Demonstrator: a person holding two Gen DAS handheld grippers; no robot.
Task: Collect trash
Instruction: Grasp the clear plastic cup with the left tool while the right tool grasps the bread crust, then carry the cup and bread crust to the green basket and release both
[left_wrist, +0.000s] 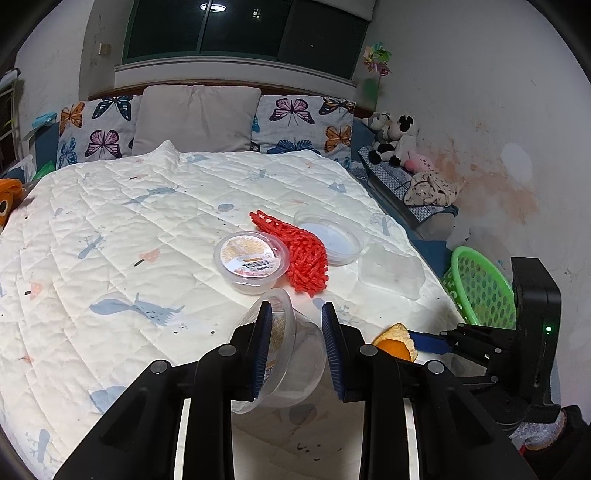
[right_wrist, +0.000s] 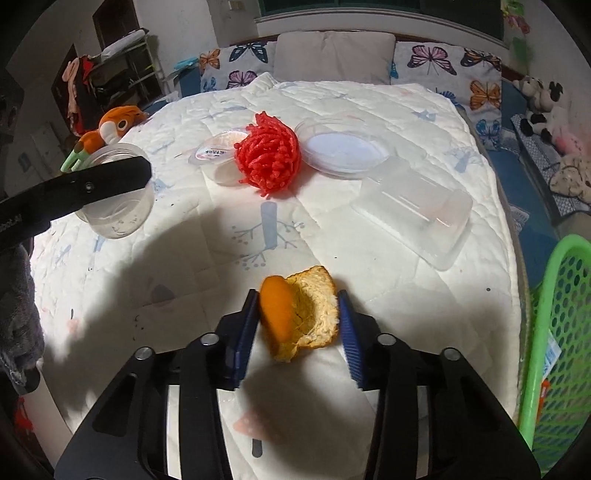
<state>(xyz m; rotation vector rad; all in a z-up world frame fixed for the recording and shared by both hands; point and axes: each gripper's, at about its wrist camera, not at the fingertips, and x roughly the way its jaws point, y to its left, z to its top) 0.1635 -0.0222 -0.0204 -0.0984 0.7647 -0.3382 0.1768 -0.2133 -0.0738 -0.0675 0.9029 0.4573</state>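
While your left gripper (left_wrist: 295, 310) hangs over the near part of the bed (left_wrist: 110, 206), its fingers (left_wrist: 264, 332) pinch the wall of a clear plastic cup (left_wrist: 291, 369): one pad inside the rim, the other outside. That cup is tilted and lifted off the quilt; in the right wrist view it shows at far left (right_wrist: 118, 192) behind the black finger.

Moving right along the quilt: a lidded round tub (left_wrist: 251, 258) with a printed label, then red mesh netting (left_wrist: 306, 258) lying against it, then a shallow round clear lid (left_wrist: 332, 236) just beside the netting. A rectangular clear tray (right_wrist: 413, 210), upside down, lies near the right edge of the bed.

Your right gripper (right_wrist: 299, 314) has its fingers (right_wrist: 349, 332) at a narrow setting around a piece of orange peel (right_wrist: 299, 317), at the near edge of the quilt. The left pad touches the peel's orange skin; the right pad sits at the pith edge. Whether the peel is lifted you cannot tell.

Furthest right, off the bed, stands a green perforated basket (right_wrist: 554, 325).
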